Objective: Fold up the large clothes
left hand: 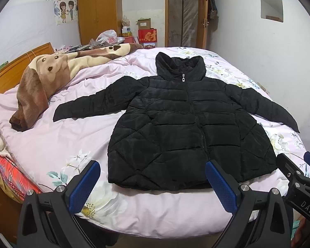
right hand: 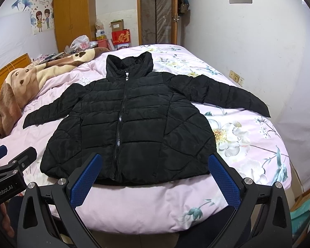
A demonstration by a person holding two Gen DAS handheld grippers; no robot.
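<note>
A black quilted hooded jacket (left hand: 188, 124) lies flat and zipped on the pink floral bed, both sleeves spread out; it also shows in the right wrist view (right hand: 134, 122). My left gripper (left hand: 153, 173) is open and empty, hovering at the foot of the bed just short of the jacket's hem. My right gripper (right hand: 155, 165) is open and empty, also just short of the hem. The right gripper shows at the right edge of the left wrist view (left hand: 297, 165), and the left gripper at the left edge of the right wrist view (right hand: 12, 155).
A brown and cream dog-print blanket (left hand: 51, 76) lies bunched at the bed's left by the wooden headboard (left hand: 14, 66). A wardrobe (left hand: 99, 10), boxes and a door stand at the far wall. A white wall (right hand: 258, 51) runs close along the bed's right side.
</note>
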